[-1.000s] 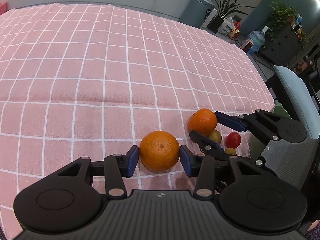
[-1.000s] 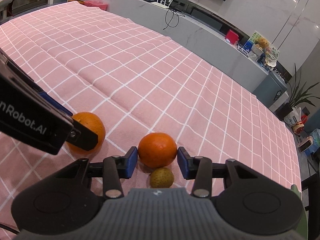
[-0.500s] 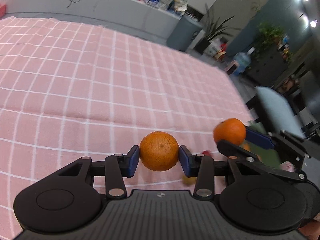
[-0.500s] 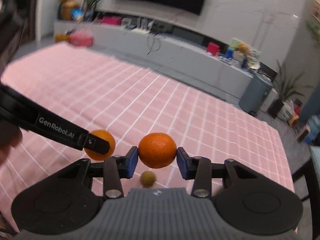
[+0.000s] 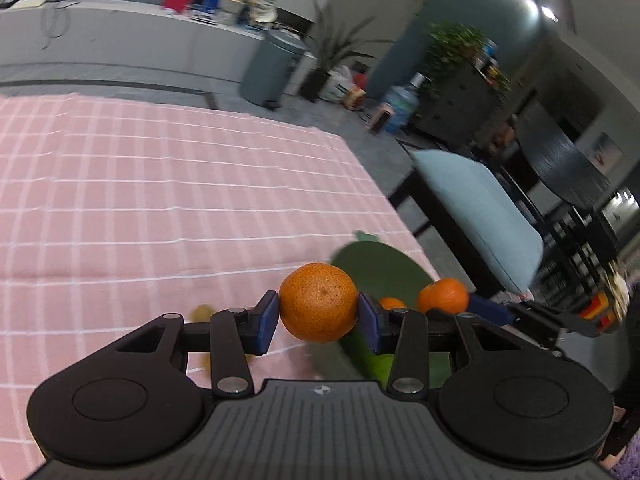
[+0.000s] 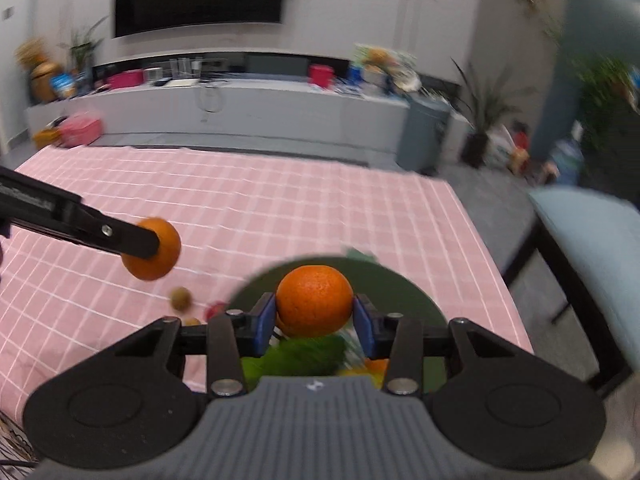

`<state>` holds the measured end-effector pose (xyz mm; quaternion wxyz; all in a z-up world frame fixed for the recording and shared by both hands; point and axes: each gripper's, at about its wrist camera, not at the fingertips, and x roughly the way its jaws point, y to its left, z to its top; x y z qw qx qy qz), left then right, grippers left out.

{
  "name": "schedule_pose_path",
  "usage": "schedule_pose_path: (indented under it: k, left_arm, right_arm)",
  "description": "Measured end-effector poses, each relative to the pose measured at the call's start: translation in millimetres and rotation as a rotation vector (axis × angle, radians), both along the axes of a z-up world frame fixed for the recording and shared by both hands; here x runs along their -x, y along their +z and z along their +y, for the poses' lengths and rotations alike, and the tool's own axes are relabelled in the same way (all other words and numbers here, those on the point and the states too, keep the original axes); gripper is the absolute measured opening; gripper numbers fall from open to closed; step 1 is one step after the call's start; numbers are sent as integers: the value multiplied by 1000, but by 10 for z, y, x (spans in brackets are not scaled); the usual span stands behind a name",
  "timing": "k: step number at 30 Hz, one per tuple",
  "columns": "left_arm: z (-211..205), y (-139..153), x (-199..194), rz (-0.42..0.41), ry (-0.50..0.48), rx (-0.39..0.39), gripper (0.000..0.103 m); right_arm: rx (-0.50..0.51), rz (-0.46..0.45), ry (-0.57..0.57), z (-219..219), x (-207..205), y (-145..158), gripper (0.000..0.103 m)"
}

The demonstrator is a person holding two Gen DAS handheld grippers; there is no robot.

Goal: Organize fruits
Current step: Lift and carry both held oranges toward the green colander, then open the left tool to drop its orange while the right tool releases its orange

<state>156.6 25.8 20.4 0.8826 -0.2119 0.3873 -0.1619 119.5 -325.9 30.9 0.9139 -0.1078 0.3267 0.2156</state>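
Observation:
My left gripper [image 5: 318,316] is shut on an orange [image 5: 318,307] and holds it in the air above the pink checked tablecloth [image 5: 160,200], beside a dark green plate [image 5: 376,270]. My right gripper [image 6: 315,318] is shut on a second orange [image 6: 314,301] and holds it over the same green plate [image 6: 408,300]. In the right wrist view the left gripper's orange [image 6: 154,250] hangs at the left. In the left wrist view the right gripper's orange [image 5: 443,295] shows at the right. The plate holds green and orange fruit [image 6: 304,354], blurred.
A small brown-green fruit [image 6: 181,298], a red one [image 6: 216,309] and another small one [image 6: 191,321] lie on the cloth left of the plate. A light blue chair [image 5: 484,212] stands past the table's right edge. A grey counter [image 6: 240,112] runs along the back.
Both grippers lifted their oranges off the cloth and carried them right, toward the green plate. The right orange now hangs over the plate.

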Motion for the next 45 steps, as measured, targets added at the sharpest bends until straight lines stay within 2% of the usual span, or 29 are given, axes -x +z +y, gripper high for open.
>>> schedule_pose_path:
  k: [7, 14, 27, 37, 42, 44, 45]
  left_arm:
    - [-541, -30, -180, 36, -94, -46, 48]
    - [-852, -158, -398, 92, -102, -90, 48]
    - [-1070, -403, -659, 137, -143, -135, 49]
    - [-1096, -409, -708, 128, -153, -141, 50]
    - [-1112, -416, -698, 136, -143, -145, 54]
    - [-1121, -396, -685, 129, -133, -155, 60]
    - [-1121, -371, -669, 122, -129, -161, 61]
  right_arm:
    - [-37, 72, -54, -326, -147, -135, 39]
    - [-1, 93, -26, -290, -278, -288, 39]
    - [81, 120, 10, -235, -508, -609, 39]
    - [112, 105, 27, -176, -556, -686, 39]
    - [118, 108, 26, -181, -560, -661, 40]
    - [124, 110, 23, -165, -561, -638, 40]
    - [126, 110, 21, -167, -552, -627, 44]
